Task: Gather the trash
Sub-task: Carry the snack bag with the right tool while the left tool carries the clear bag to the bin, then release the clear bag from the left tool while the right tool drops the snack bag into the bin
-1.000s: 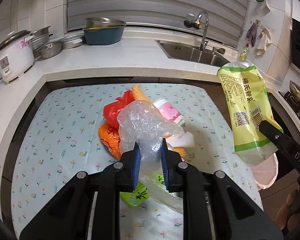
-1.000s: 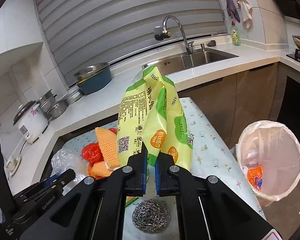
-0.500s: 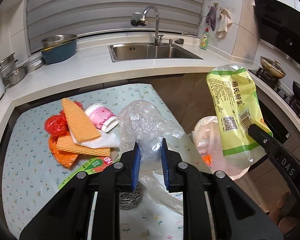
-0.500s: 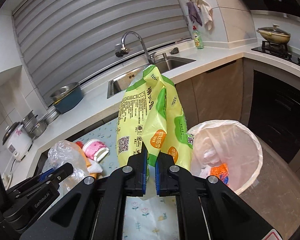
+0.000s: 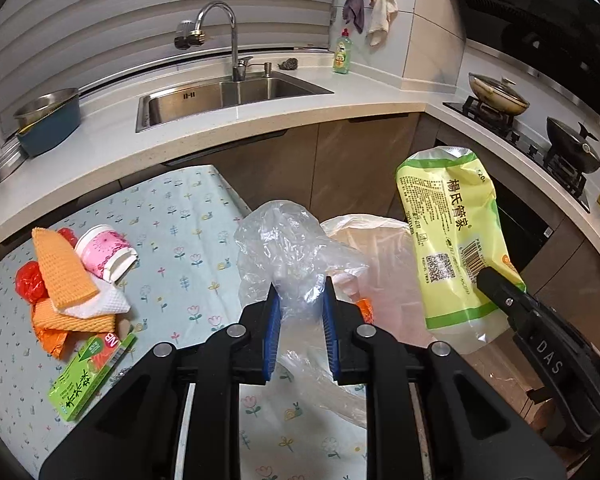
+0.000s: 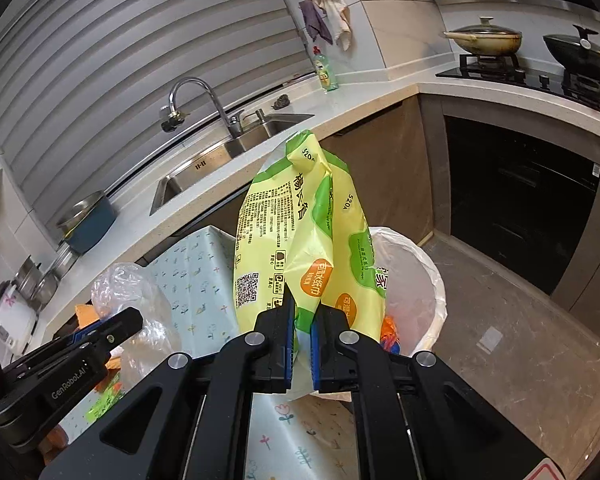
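Observation:
My left gripper (image 5: 300,300) is shut on a crumpled clear plastic bag (image 5: 288,248), held up past the table's right edge. My right gripper (image 6: 302,312) is shut on an empty yellow-green wrapper (image 6: 300,236), which stands upright in front of a trash bin (image 6: 420,280) lined with a pale bag. The same wrapper (image 5: 452,240) and the bin (image 5: 380,264) also show in the left wrist view, the bin behind the clear bag. Orange trash lies inside the bin (image 6: 390,328). The clear bag (image 6: 128,292) hangs left of the wrapper.
On the floral tablecloth (image 5: 180,232) lie orange sponges (image 5: 60,272), a red bag (image 5: 28,280), a pink cup (image 5: 104,252) and a green box (image 5: 88,372). Behind stand a counter with a sink (image 5: 220,96), a dish-soap bottle (image 5: 342,54) and a stove with pans (image 6: 540,52).
Both grippers have swung right with their loads, from over the table's pile to the bin beside the table. The bin now sits right behind both pieces.

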{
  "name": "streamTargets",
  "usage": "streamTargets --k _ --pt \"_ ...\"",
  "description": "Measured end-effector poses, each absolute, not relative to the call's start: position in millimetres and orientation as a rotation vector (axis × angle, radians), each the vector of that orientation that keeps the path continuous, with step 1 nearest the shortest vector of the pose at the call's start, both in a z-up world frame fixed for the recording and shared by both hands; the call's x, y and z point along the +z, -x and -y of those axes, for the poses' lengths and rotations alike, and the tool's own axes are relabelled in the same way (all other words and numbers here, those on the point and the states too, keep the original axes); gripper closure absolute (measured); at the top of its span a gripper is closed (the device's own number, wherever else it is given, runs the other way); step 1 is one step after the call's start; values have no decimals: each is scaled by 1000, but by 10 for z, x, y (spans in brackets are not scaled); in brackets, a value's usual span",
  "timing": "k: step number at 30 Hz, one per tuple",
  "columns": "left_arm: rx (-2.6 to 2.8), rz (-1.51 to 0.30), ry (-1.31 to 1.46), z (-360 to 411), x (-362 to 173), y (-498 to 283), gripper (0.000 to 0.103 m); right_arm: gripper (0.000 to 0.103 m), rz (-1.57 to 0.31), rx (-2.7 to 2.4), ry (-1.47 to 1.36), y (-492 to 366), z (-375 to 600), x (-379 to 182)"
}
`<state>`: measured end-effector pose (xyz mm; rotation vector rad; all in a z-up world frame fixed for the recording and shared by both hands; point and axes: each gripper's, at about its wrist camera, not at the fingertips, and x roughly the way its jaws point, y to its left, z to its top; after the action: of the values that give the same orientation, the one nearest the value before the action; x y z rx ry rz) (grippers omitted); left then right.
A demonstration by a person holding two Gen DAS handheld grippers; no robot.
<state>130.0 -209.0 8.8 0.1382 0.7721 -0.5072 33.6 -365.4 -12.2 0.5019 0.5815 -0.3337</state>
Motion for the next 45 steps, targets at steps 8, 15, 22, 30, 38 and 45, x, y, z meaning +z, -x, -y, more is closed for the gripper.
streamTargets --k 8,15,22,30,38,45 --pt "-605 -808 -164 2562 -71 -1421 84 96 -601 -387 -521 -262 3921 -281" --pt "-639 -821 -154 2811 -200 -1526 71 96 -625 -409 -535 -277 4072 -423" --pt "-617 -834 -145 2812 -287 -1632 52 96 -637 -397 -537 -393 4096 -493" --pt "-569 -832 -134 2654 -310 -1710 51 96 -649 -360 -521 -534 4018 -524" --pt "-522 -819 -127 2497 -299 -1760 48 90 -665 -333 -494 -682 3909 -543" --pt "-488 -803 -119 2382 -281 -1761 39 75 -662 -324 -475 -741 3816 -522"
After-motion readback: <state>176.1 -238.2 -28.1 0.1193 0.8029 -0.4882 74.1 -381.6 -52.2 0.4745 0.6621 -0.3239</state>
